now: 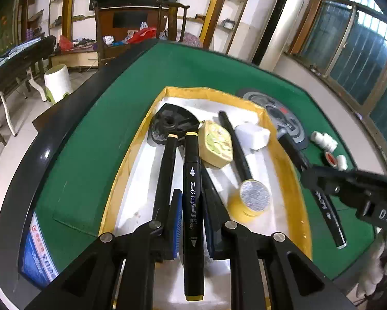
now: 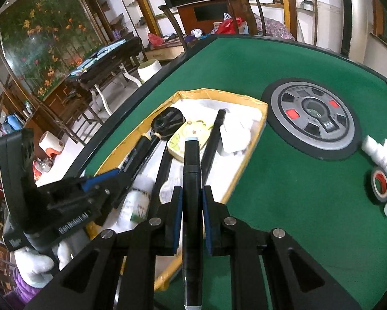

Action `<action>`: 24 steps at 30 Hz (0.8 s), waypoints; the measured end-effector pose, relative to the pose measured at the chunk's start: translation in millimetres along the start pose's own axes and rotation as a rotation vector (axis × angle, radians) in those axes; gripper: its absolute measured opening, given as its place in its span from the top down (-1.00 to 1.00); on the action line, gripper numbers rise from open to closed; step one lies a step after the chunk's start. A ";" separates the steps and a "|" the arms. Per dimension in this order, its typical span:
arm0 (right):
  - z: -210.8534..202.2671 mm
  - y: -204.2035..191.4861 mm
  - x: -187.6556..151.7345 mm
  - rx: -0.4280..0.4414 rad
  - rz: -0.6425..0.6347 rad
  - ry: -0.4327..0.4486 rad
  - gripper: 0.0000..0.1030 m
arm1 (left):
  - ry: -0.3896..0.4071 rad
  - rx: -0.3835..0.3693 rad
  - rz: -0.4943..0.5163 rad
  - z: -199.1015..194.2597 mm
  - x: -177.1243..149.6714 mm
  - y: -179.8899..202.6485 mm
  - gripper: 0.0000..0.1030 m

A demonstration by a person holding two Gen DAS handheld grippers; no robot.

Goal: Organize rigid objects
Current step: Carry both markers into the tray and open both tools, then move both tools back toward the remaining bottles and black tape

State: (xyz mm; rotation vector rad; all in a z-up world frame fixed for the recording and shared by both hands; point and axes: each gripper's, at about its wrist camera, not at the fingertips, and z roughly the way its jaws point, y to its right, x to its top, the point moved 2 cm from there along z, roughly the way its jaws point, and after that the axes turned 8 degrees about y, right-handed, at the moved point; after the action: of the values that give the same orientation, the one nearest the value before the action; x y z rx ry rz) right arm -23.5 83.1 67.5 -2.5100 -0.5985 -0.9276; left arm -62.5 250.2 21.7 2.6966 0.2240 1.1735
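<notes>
Beside tray [image 2: 264, 109]: table hub [image 2: 313, 118], tape roll [image 2: 379, 184], white bottles [image 2: 382, 152].

Wood shelves [image 1: 201, 13], barred window [image 1: 353, 44]

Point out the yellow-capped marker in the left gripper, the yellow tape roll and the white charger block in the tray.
yellow-capped marker [image 1: 192, 201], left wrist view, printed middle of its barrel.
yellow tape roll [image 1: 252, 200], left wrist view, its top face.
white charger block [image 1: 252, 135], left wrist view, its upper face.

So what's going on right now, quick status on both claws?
Left gripper shut on yellow-capped marker. Right gripper shut on grey-capped marker. Both over yellow-rimmed tray, already crowded; nothing blocking.
</notes>
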 end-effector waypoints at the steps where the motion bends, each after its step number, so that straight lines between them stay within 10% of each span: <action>1: 6.1 -1.6 4.3 -0.007 -0.005 -0.006 0.72 | -0.006 0.003 0.003 3.3 0.4 0.3 0.71; 14: 82.8 10.8 38.3 -0.082 0.033 -0.086 0.72 | -0.002 0.016 -0.021 5.6 5.0 -4.4 0.65; 19: 103.6 12.8 45.5 -0.103 0.039 -0.104 0.72 | 0.063 -0.014 -0.054 -19.1 7.0 -8.1 0.00; 24: 117.3 12.9 53.5 -0.115 0.044 -0.108 0.72 | 0.094 -0.031 -0.073 -33.0 6.5 -10.8 -0.07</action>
State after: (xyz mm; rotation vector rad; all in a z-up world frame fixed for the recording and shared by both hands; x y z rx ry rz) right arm 79.8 144.4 18.8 -2.6787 -0.5350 -0.8369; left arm -83.1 265.8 45.8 2.5865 0.3124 1.2724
